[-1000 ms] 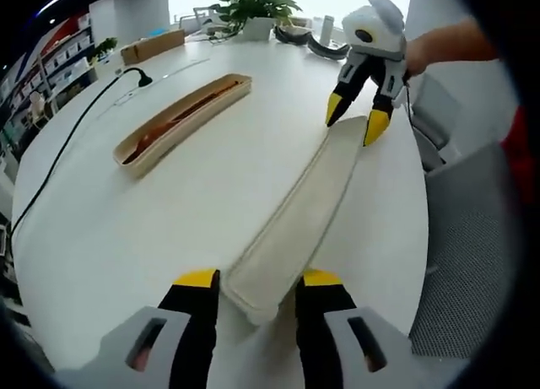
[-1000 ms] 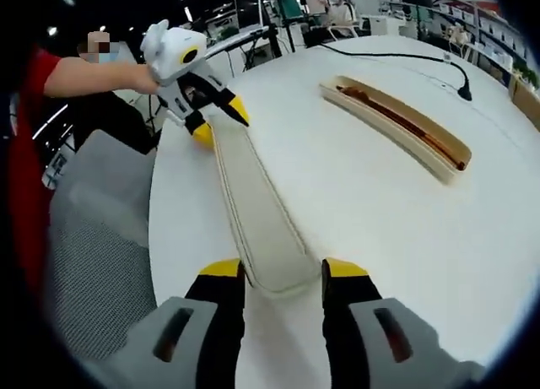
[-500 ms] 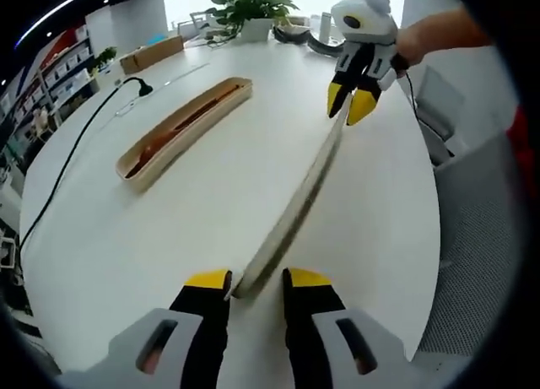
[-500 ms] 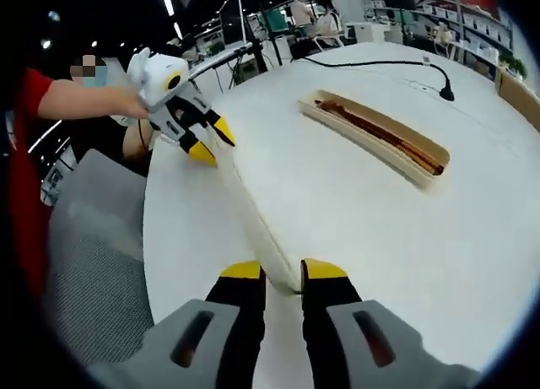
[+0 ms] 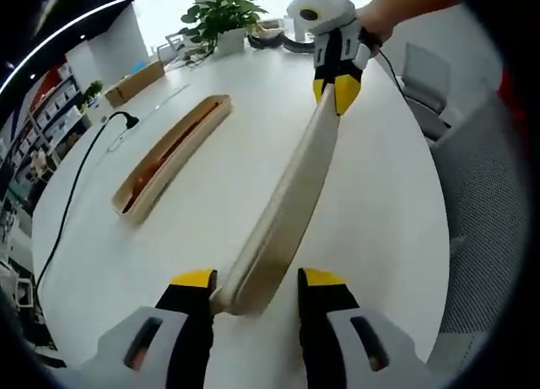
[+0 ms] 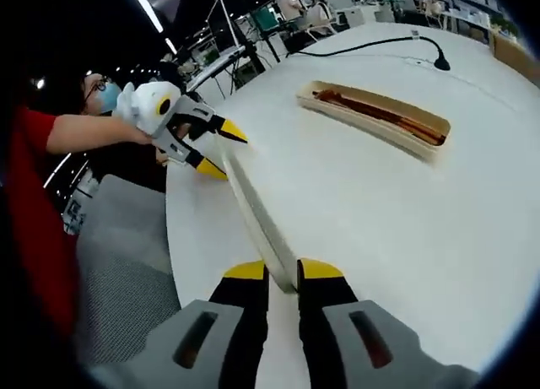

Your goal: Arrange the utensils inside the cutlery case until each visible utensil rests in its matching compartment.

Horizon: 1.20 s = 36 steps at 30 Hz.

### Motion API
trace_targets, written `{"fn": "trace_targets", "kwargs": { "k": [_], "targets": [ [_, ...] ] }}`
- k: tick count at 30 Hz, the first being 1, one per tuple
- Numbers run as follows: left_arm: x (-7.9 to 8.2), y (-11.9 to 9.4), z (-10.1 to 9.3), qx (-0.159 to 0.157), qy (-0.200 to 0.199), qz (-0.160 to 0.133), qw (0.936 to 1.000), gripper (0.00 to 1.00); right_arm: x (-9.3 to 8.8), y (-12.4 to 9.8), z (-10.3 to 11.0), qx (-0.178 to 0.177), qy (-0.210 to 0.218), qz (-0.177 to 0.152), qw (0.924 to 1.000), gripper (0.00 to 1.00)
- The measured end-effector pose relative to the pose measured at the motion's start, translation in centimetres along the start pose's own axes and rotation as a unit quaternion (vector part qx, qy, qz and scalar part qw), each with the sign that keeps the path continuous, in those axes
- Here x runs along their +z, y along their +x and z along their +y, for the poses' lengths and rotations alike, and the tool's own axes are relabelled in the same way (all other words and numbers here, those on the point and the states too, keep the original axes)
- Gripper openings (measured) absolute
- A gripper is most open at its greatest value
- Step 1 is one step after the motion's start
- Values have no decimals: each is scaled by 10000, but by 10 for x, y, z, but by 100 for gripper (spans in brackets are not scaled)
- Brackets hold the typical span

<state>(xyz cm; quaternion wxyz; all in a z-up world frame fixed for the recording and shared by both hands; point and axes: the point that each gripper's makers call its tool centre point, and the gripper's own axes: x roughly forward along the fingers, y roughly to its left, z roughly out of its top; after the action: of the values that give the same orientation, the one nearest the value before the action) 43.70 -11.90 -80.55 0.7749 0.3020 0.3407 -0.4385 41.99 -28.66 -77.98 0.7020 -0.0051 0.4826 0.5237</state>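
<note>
Right now I have the long beige cutlery-case lid [image 5: 287, 203] lifted off the round white table [image 5: 194, 229] — my right gripper [image 6: 281, 272] is clamped on one end, my left gripper [image 5: 250, 281] has its jaws apart around the other. Well apart on the table lies the open beige case tray [image 6: 380, 123] with a brown wooden utensil [image 6: 371, 115] inside.

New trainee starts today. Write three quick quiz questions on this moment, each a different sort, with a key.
1. True or false: the long beige lid lies flat on the white table.
2. What grips the lid's far end in the left gripper view? A) a bare hand B) the right gripper C) nothing
3. What lies inside the open case?

Key: 1. False, it is tilted on edge. 2. B. 3. Brown utensils; exact kind unclear.
</note>
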Motion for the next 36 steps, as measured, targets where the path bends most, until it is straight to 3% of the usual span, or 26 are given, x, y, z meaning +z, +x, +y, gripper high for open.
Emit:
{"fn": "trace_targets", "kwargs": {
  "k": [1, 2, 3, 4, 6, 8, 10, 12, 16, 17, 18, 19, 22, 26, 29, 30, 32, 36],
  "targets": [
    [2, -1, -3, -3, 89, -76, 9999, 45, 4, -4, 5, 201, 666, -60, 9976, 10],
    [2, -1, -5, 5, 84, -104, 9999, 47, 4, -7, 9, 378, 1001, -41, 9942, 10],
    [2, -2, -11, -88, 106, -189, 9997, 47, 14, -9, 6, 390, 797, -384, 9953, 10],
    [3, -3, -14, -117, 134, -245, 9995, 46, 19, -10, 11, 575, 950, -532, 9924, 10],
    [3, -3, -17, -155, 139, -290, 9994, 47, 19, -11, 15, 788, 1414, -478, 9857, 10],
    [3, -3, -20, -212, 119, -295, 9993, 51, 20, -11, 13, 687, 1217, -502, 9889, 9],
    [4, -5, -23, -253, 159, -298, 9991, 47, 30, -13, 22, 992, 2110, -589, 9707, 7],
    [3, -3, -26, -277, 199, -305, 9990, 48, 32, -14, 20, 1016, 1940, -621, 9737, 6],
    [2, -2, -25, -346, 81, -333, 9988, 48, 31, -10, 24, 1103, 2221, -526, 9673, 6],
    [2, -1, -24, -340, 82, -329, 9988, 49, 32, -10, 26, 1168, 2399, -522, 9623, 5],
    [3, -1, -23, -307, 113, -328, 9989, 52, 31, -9, 26, 1225, 2759, -477, 9522, 5],
    [4, -1, -23, -270, 154, -339, 9989, 56, 30, -9, 26, 1254, 2841, -519, 9492, 5],
    [7, 2, -27, -359, 280, -421, 9981, 72, 27, -7, 27, 1171, 2870, -531, 9493, 5],
    [11, 5, -30, -488, 399, -395, 9972, 69, 27, -7, 25, 1211, 2821, -427, 9507, 5],
    [15, 8, -31, -590, 579, -352, 9960, 62, 30, -8, 24, 1280, 3143, -189, 9405, 6],
    [16, 9, -31, -645, 658, -315, 9952, 61, 33, -8, 12, 1275, 3139, -153, 9407, 6],
    [17, 10, -29, -677, 756, -258, 9945, 61, 35, -9, 13, 1254, 3122, -39, 9417, 6],
    [16, 10, -21, -720, 808, -141, 9940, 59, 37, -9, 12, 1302, 3296, 107, 9351, 6]
  ]
}}
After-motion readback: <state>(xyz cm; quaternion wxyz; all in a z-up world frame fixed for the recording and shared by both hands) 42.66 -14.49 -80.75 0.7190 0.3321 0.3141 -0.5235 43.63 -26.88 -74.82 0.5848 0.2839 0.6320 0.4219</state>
